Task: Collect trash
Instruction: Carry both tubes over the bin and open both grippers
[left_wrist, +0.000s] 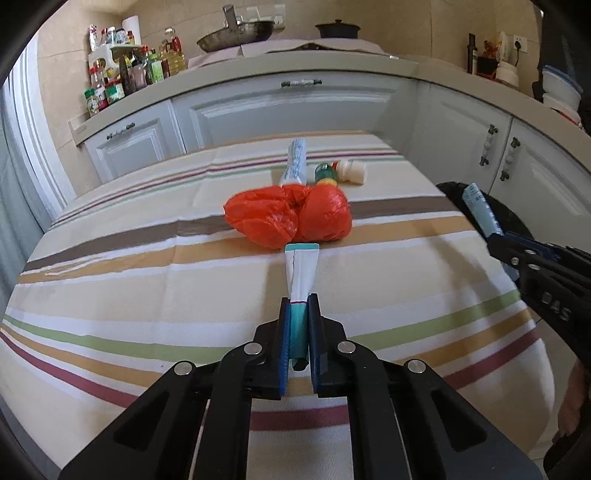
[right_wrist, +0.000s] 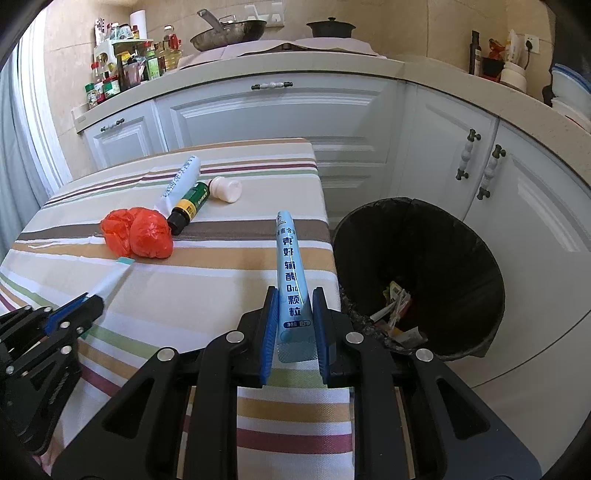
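A white sachet with teal ends (left_wrist: 300, 275) is pinched at one end, its free end reaching toward a crumpled red plastic bag (left_wrist: 290, 217) near the table's middle. Behind the bag, toward the far edge, lie a white tube (right_wrist: 180, 182), a green bottle (right_wrist: 189, 206) and a small white bottle (right_wrist: 226, 189), all on their sides. A light-blue sachet (right_wrist: 291, 280) is held upright beside the table's right edge, next to a black-lined trash bin (right_wrist: 417, 280) holding wrappers.
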